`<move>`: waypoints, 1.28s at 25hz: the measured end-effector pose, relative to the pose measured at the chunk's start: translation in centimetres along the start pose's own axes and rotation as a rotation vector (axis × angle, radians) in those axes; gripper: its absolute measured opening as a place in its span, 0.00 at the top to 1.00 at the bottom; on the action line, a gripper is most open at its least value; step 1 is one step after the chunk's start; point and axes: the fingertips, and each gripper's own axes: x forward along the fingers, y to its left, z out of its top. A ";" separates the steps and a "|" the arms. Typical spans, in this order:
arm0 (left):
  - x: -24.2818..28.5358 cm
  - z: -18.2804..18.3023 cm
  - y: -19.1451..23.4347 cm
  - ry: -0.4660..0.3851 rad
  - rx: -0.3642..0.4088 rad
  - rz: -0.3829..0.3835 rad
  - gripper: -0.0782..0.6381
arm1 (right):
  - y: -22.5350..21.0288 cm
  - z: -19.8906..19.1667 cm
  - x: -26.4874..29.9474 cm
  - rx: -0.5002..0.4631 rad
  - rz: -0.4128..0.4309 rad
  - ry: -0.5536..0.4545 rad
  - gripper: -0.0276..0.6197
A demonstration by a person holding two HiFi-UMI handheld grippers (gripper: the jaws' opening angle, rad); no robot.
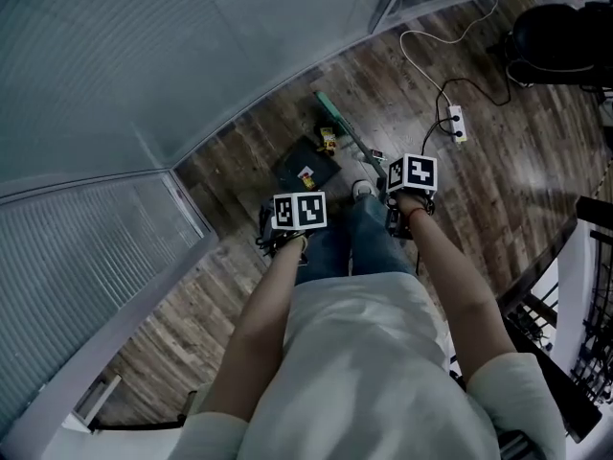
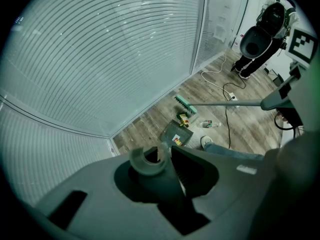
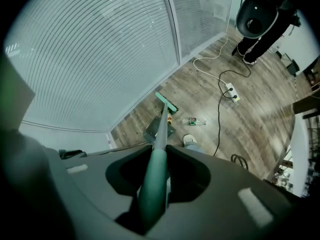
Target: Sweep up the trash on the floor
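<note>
Sweeping is going on in its middle step, as I judge: some trash is already lying on the dustpan (image 1: pixel 292 164) and more is waiting on the floor (image 1: pixel 498 190). The left gripper (image 2: pixel 167 164) is closing narrowly on the grey dustpan handle (image 2: pixel 146 161), whose hooked end is standing up above the jaws, and it is keeping the pan flat on the boards near the person's shoe (image 1: pixel 362 190). The right gripper (image 3: pixel 157 166) is clamping the green broom (image 3: pixel 154 180), with the shaft running down between the jaws to the floor. The broom head (image 2: pixel 186 104) is resting just beyond the pan, and a yellow piece of trash (image 2: pixel 184 119) is lying between the head and the pan's open edge. A small bottle (image 2: pixel 206 124) is lying beside them, apart from the pan. The next move is probably calling for a short pull of the broom toward the pan, while the left side is pressing the pan's lip to the floor so that nothing is slipping under it; the bottle may be rolling away if it is hit too hard. The floor is showing dark wood planks, smooth and a little glossy. Two walls of blinds (image 1: pixel 144 56) are meeting in a corner close behind the pan, so there is little room there. A white cable (image 1: pixel 421 41) is running to a power strip (image 1: pixel 458 123) at the right, near enough to catch the broom, and what seems a black chair (image 1: pixel 560 32) is standing farther off.
</note>
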 end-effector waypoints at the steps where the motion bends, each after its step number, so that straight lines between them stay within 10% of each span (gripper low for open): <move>1: -0.1 0.1 -0.1 -0.001 0.000 0.000 0.76 | -0.2 0.6 0.2 -0.004 -0.011 -0.001 0.81; 14: -0.2 0.5 0.2 0.005 0.005 -0.002 0.76 | -1.6 4.2 3.7 -0.115 -0.132 0.067 0.81; 32: -0.4 1.6 -0.3 0.016 0.026 0.012 0.76 | -0.7 2.8 4.5 -0.188 -0.089 0.149 0.81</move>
